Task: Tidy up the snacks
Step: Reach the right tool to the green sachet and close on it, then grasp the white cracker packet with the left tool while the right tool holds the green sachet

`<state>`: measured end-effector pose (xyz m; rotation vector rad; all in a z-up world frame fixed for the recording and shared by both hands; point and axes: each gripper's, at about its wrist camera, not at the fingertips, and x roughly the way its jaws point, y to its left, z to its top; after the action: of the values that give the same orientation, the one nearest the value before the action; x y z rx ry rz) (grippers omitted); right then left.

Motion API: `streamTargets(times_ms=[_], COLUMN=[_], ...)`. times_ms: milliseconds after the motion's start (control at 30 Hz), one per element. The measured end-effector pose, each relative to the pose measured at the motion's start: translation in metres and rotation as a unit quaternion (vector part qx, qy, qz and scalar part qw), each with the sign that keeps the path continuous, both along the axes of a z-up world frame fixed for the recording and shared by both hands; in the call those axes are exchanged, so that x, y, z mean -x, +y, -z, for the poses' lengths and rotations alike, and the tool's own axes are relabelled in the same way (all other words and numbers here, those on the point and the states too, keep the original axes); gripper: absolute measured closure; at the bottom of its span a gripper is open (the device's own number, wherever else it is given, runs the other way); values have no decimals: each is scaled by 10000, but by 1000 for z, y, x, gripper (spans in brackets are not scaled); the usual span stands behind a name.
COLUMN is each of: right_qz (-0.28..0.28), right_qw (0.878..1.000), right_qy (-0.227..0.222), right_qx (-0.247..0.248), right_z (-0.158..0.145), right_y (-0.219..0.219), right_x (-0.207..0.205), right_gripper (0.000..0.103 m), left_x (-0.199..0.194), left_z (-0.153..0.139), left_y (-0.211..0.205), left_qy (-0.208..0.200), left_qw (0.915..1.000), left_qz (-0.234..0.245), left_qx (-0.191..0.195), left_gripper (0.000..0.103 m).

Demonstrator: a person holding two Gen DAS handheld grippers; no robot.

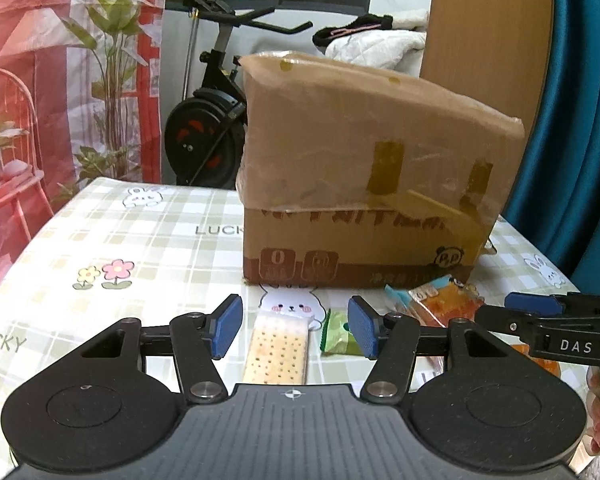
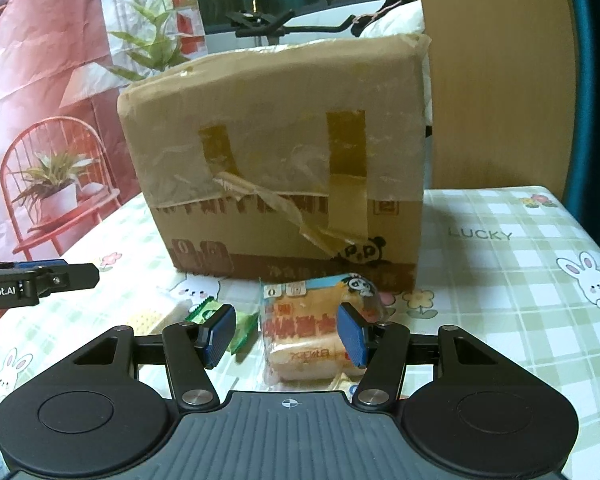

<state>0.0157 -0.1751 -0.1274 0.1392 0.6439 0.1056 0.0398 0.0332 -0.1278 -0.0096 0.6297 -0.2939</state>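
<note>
Spread wide and empty, the right gripper (image 2: 286, 334) is held around the bread packet (image 2: 304, 336), which lies before the cardboard box (image 2: 276, 160). Soft, crushable contents are judged likely; its middle is best pinched lightly. The left gripper (image 1: 295, 327) is likewise held wide above the cracker pack (image 1: 278, 350).

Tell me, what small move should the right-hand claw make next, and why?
Probably close. The right gripper is open, with its blue pads either side of the clear-wrapped orange bread pack lying before the taped brown cardboard box; one pad looks to be touching the wrapper already, so squeezing should secure the pack.
</note>
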Motion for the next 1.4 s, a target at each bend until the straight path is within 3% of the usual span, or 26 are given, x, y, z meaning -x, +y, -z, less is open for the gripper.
streamTargets(times_ms=[433, 567, 667, 800, 900, 1067, 1167, 1233, 1300, 1400], right_qz=[-228, -675, -1253, -2059, -2385, -2357, -2303, -2224, -2109, -1816], right_qw=[9996, 9973, 9895, 9704, 9580, 9558, 9593, 9625, 9659, 9725], right_qy=[154, 261, 371, 502, 655, 1023, 1017, 1000, 1017, 1008], right_qx=[-5, 143, 625, 1161, 1453, 1429, 1279, 1192, 1107, 1057], right_z=[10, 10, 12, 19, 26, 41, 47, 48, 48, 50], right_y=[6, 19, 41, 69, 83, 85, 81, 79, 77, 77], right_x=[-7, -24, -46, -73, -88, -106, -101, -98, -94, -89], right_gripper=[51, 52, 53, 54, 54, 51, 50, 54, 67, 68], left_x=[-7, -16, -22, -33, -40, -45, -45, -46, -46, -44], left_z=[15, 23, 30, 35, 38, 42, 44, 46, 47, 45], left_y=[10, 11, 11, 16, 18, 17, 16, 15, 14, 15], left_qy=[296, 505, 597, 714, 766, 810, 777, 767, 754, 689], left_qw=[9996, 9986, 9981, 9973, 9969, 9964, 9967, 9969, 9970, 9975], left_qz=[44, 116, 148, 23, -39, -44, -7, -3, -14, -50], left_qx=[17, 39, 34, 150, 202, 257, 233, 189, 177, 137], left_gripper=[48, 48, 48, 48, 48, 48, 48, 48, 48, 48])
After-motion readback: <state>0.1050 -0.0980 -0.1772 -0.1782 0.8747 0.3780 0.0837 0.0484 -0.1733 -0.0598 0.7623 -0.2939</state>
